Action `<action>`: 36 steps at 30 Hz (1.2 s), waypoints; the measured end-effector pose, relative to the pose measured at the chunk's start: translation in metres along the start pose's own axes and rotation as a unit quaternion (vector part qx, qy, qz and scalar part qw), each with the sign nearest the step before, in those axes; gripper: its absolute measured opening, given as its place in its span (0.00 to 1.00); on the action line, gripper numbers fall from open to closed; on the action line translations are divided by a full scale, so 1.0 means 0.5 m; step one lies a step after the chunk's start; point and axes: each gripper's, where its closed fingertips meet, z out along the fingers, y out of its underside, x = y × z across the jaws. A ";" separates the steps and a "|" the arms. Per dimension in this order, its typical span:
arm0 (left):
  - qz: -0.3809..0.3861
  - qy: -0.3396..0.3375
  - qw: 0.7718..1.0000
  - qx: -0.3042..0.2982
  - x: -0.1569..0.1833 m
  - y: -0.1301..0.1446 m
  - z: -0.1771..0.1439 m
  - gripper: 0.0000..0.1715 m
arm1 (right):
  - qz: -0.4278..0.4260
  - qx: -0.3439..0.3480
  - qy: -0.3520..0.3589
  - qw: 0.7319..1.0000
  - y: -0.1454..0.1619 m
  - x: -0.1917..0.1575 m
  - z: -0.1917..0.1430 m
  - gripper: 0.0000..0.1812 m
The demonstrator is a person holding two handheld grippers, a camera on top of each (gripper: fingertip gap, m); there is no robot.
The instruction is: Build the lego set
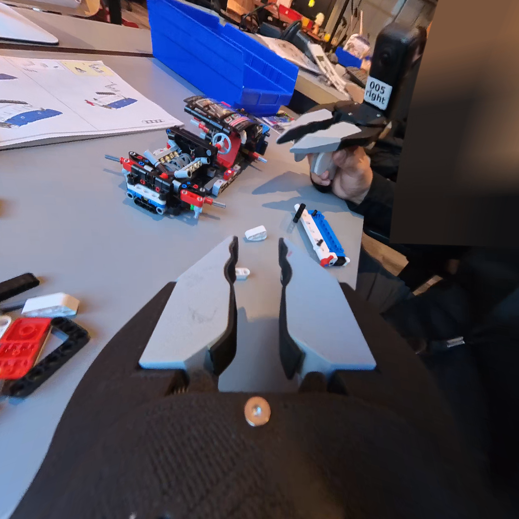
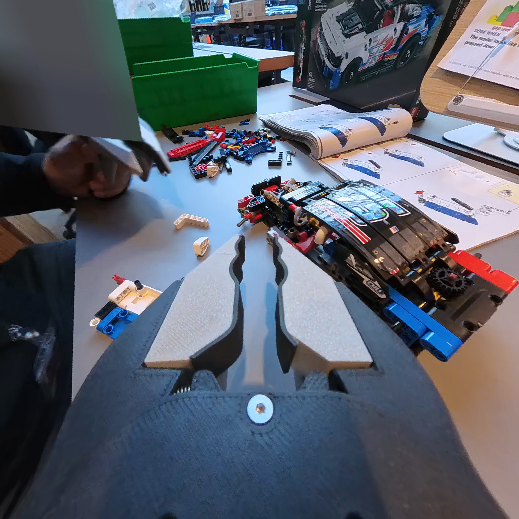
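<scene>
The part-built lego car (image 1: pixel 193 160) stands mid-table, black with red, blue and grey parts; in the right wrist view the car (image 2: pixel 351 238) lies just right of my right gripper (image 2: pixel 258 241), which is open and empty above the table. My left gripper (image 1: pixel 257 243) is open and empty, low over the table, with a small white piece (image 1: pixel 255 233) just beyond its tips and a smaller white connector (image 1: pixel 242 273) between its fingers. A blue-and-white subassembly (image 1: pixel 320 236) lies right of it, also seen in the right wrist view (image 2: pixel 126 306). A white L-shaped beam (image 2: pixel 191 220) lies on the table.
A blue bin (image 1: pixel 224 61) and the open instruction booklet (image 1: pixel 70 98) lie behind the car. A red panel (image 1: pixel 22 345), black frame (image 1: pixel 56 359) and white beam (image 1: pixel 50 304) lie at left. A pile of loose parts (image 2: pixel 224 148), green bins (image 2: pixel 196 92) and the set's box (image 2: pixel 365 50) stand farther back.
</scene>
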 end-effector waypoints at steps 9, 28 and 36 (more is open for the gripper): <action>-0.050 -0.123 0.991 0.022 -0.036 0.038 -0.145 0.17 | -0.003 0.005 0.016 1.000 -0.003 0.008 -0.001 0.09; -0.072 -0.337 0.938 -0.037 -0.231 -0.005 -0.389 0.17 | -0.011 -0.007 0.047 0.999 0.002 0.024 0.002 0.09; -0.078 -0.366 0.926 -0.056 -0.267 -0.001 -0.421 0.16 | -0.010 -0.005 0.046 0.999 0.002 0.024 0.002 0.09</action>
